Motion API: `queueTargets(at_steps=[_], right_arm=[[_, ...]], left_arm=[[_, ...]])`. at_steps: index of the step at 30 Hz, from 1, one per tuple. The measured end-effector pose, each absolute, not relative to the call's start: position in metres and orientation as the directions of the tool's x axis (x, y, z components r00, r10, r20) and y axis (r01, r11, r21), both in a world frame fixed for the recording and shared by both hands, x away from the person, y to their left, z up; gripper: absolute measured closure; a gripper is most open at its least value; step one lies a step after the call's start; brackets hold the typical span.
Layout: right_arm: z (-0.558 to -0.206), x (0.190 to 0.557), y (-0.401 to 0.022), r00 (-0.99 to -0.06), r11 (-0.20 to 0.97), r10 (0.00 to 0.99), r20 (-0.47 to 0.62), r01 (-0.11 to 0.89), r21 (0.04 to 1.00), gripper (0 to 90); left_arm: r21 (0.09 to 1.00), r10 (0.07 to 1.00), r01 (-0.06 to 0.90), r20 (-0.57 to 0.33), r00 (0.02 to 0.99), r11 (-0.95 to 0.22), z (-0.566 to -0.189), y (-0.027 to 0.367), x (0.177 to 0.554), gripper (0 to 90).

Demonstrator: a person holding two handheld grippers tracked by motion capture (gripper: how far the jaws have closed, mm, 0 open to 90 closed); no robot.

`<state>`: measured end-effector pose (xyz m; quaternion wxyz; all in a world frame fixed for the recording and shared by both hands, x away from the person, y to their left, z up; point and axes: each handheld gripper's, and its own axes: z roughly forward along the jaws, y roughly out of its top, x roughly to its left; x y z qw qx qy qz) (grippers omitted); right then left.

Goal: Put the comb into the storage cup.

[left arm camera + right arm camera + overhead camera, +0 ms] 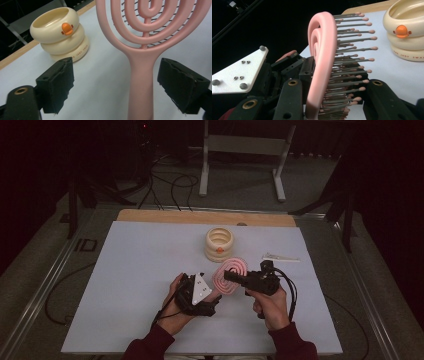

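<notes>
Pink hairbrush [140, 50] handle between spread left gripper [122, 82] jaws, untouched. Right gripper [332, 100] clamped on brush head. Cream duck container [219, 244] beyond.

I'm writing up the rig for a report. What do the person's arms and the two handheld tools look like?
Both forearms wear dark maroon sleeves. The left tool is black and carries a white three-cornered plate with small screws and grey studs. The right tool is black too, with a black cable looping from it. The jaws end in black, rough-edged foam pads, with brass-ringed holes in the arms.
</notes>
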<state>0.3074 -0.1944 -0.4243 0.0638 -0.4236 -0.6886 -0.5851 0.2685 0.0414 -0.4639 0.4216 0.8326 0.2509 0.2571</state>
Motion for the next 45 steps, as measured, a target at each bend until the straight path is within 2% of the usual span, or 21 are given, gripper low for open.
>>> queueTargets(at_steps=[16, 37, 45], right_arm=[[-0.426, 0.308, -0.197, -0.631, -0.055, 0.515, 0.58, 0.651, 0.757, 64.1], [-0.427, 0.313, -0.201, -0.613, -0.075, 0.531, 0.585, 0.654, 0.753, 64.1], [-0.427, 0.315, -0.203, -0.61, -0.086, 0.531, 0.589, 0.652, 0.753, 64.2]], left_arm=[[0.852, 0.643, 0.208, 0.181, 0.744, -0.48, -0.46, 0.05, 0.265, 0.0], [0.898, 0.697, 0.26, 0.069, 0.714, -0.355, -0.464, 0.096, 0.262, 0.0], [0.901, 0.719, 0.277, 0.052, 0.693, -0.332, -0.468, 0.113, 0.26, 0.0]])
